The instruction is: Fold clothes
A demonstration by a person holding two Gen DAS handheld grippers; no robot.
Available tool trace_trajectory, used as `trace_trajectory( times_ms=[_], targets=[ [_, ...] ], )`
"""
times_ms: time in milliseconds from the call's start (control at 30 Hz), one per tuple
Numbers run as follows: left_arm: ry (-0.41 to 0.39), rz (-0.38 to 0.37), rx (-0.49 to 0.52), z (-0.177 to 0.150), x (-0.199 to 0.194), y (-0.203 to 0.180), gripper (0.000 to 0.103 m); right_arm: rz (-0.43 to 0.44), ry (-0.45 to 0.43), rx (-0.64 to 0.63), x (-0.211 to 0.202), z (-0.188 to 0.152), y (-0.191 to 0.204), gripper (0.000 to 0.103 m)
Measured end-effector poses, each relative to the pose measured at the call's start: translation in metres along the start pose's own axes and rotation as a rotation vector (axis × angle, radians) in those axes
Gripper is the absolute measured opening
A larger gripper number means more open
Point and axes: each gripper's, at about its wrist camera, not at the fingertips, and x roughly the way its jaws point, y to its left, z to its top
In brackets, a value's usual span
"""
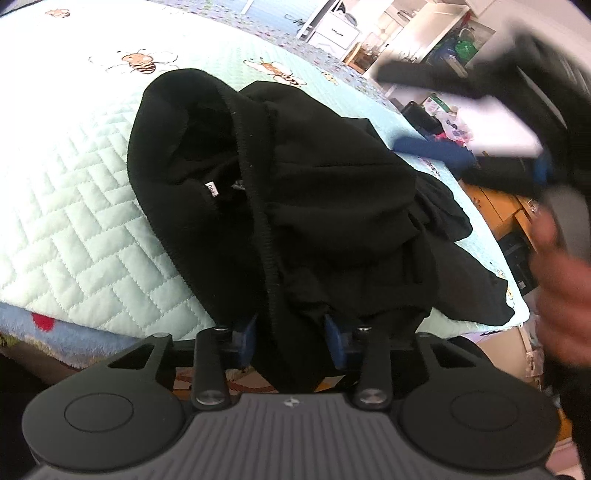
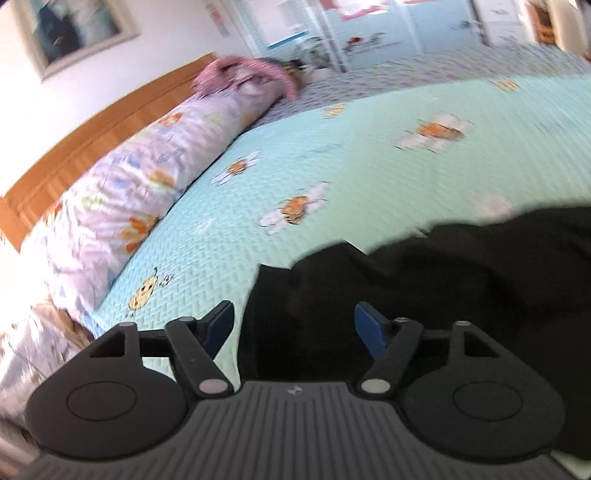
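A black knitted garment (image 1: pixel 314 192) lies crumpled on the mint bee-print quilt (image 1: pixel 74 192), its neck opening and a white label (image 1: pixel 211 189) facing up. My left gripper (image 1: pixel 291 338) is at the near edge of the garment, shut on its ribbed hem, which fills the gap between the blue pads. In the left wrist view my right gripper (image 1: pixel 424 110) hovers blurred above the garment's right side, jaws wide apart, with a hand (image 1: pixel 561 288) beside it. In the right wrist view the right gripper (image 2: pixel 295 321) stands open over the black garment (image 2: pixel 443 280), its pads touching nothing.
A long floral bolster (image 2: pixel 129 192) lies along the wooden headboard (image 2: pixel 92 122). The quilt (image 2: pixel 369 166) stretches far beyond the garment. The bed's near edge (image 1: pixel 37 321) drops off at the left. White furniture (image 1: pixel 332 29) and clutter (image 1: pixel 454 129) stand past the bed.
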Motion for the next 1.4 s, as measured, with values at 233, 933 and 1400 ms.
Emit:
trace_trajectory(
  times_ms=[233, 933, 1400],
  targets=[
    [-0.004, -0.02, 0.038, -0.001, -0.011, 0.009, 0.032, -0.114, 0.111, -0.272, 0.08, 0.024, 0.048, 0.074],
    [-0.031, -0.07, 0.017, 0.004, -0.017, 0.023, 0.043, -0.134, -0.016, -0.121, 0.104, 0.08, 0.04, 0.006],
    [-0.147, 0.085, 0.131, 0.072, -0.038, 0.029, 0.015, -0.101, -0.164, -0.141, 0.07, 0.143, 0.037, 0.006]
  ],
)
